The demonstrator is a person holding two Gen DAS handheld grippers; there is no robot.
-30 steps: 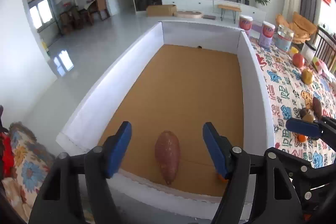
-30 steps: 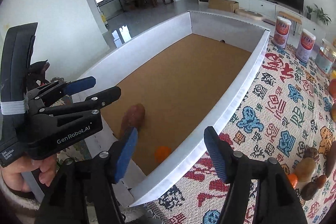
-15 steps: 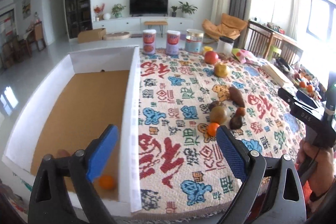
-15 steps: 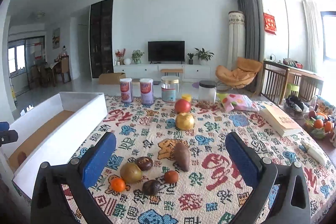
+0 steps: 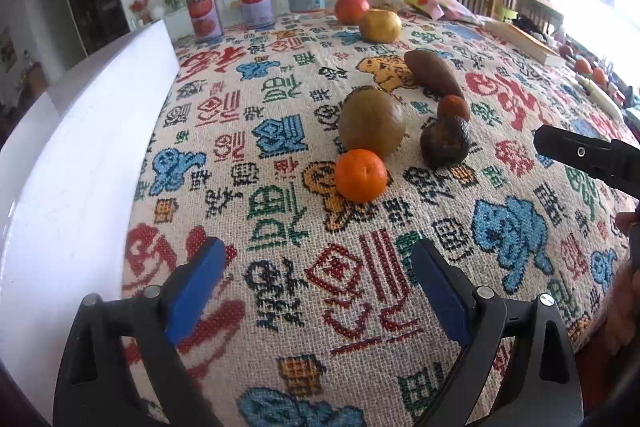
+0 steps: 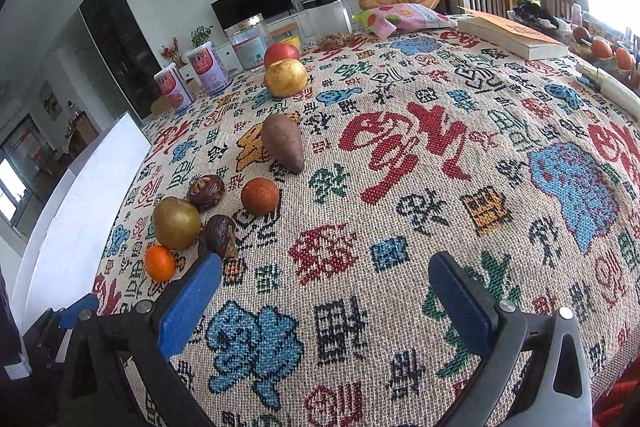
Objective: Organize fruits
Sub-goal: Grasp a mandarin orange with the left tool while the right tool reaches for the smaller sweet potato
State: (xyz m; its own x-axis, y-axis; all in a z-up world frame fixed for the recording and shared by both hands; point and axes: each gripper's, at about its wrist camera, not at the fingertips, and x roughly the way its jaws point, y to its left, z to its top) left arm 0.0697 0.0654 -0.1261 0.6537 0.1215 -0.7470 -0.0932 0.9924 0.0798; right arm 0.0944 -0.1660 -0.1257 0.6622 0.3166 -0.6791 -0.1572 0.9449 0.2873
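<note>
Both grippers, left (image 5: 316,285) and right (image 6: 326,301), stood spread apart and empty above the cloth (image 6: 400,163). The fruits (image 5: 372,123) lay clustered just right of the white box (image 5: 80,163).

Fruits (image 5: 362,175) clustered on cloth — untouched.

The bench cloth (image 5: 280,99) is coarse woven fabric, matt and nubbly. The white box wall (image 5: 80,163) looks smooth and glossy — the small orange (image 5: 361,175) is dimpled with a slight shine. Claw pads (image 6: 188,311) are matt blue rubbery stuff.
</note>
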